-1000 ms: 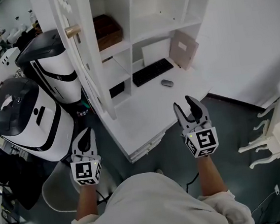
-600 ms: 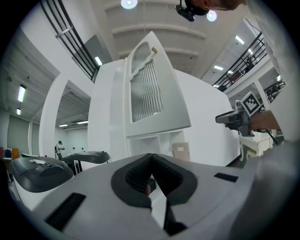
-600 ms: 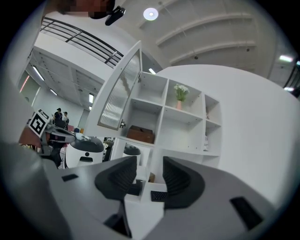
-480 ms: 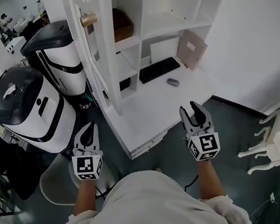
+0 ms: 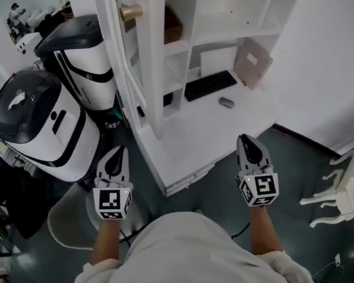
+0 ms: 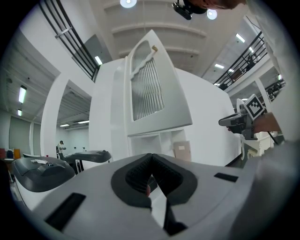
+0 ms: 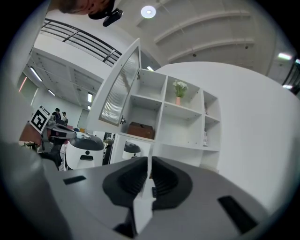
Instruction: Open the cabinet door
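Door (image 5: 149, 76): stood swung wide from the cabinet (image 5: 193, 6), knob (image 5: 131, 11) well apart from both claws
Left claw (image 5: 118, 152): jaws together, empty
Right claw (image 5: 245, 140): jaws closing on nothing
Risk: a bump to the door's jutting edge could have swung it back

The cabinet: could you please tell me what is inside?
A brown box on a shelf; below, a black keyboard and leaning brown board. The open door partly covers the left compartments.

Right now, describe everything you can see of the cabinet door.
The cabinet door is white and framed, with a ribbed translucent panel and a brass-looking knob. It stands upright, swung open at the left side of the shelf unit as the head view shows it, its edge toward the person. Nothing rests against it.
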Action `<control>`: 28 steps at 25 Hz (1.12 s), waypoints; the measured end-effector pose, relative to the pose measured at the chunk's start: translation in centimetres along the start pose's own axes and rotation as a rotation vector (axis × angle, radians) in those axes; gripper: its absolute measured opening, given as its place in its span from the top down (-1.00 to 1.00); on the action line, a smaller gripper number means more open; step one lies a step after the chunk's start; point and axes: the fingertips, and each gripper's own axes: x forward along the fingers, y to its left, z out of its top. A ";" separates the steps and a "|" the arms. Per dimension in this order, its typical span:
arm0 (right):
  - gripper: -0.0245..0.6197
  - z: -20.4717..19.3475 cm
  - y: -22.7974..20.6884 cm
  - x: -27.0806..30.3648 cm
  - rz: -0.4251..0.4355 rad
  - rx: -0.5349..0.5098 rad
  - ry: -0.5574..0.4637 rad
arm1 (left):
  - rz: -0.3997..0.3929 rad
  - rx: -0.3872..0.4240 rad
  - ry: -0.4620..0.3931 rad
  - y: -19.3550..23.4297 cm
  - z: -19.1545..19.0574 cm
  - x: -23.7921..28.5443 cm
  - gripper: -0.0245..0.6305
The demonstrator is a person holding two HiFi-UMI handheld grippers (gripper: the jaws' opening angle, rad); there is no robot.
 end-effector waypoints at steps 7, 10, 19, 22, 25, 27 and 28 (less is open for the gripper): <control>0.91 -0.5 0.7 0.7 0.022 0.009 0.002 | 0.014 0.004 0.007 0.5 -0.3 -0.1 0.93; 0.91 -0.6 1.1 1.0 0.029 0.010 -0.001 | 0.023 0.005 0.010 0.9 -0.4 -0.3 0.93; 0.91 -0.5 2.9 2.1 0.060 0.015 -0.014 | 0.050 0.010 0.014 2.3 -0.8 -1.3 0.93; 0.91 -0.4 3.3 2.5 0.068 0.013 -0.018 | 0.057 0.009 0.019 2.6 -0.9 -1.4 0.93; 0.91 -0.4 3.7 2.8 0.075 0.009 -0.018 | 0.063 0.009 0.020 3.0 -1.0 -1.5 0.93; 0.91 -0.4 3.9 3.0 0.081 0.008 -0.016 | 0.064 0.009 0.020 3.1 -1.1 -1.5 0.93; 0.91 -0.4 4.0 3.1 0.084 0.008 -0.014 | 0.065 0.009 0.022 3.2 -1.2 -1.5 0.93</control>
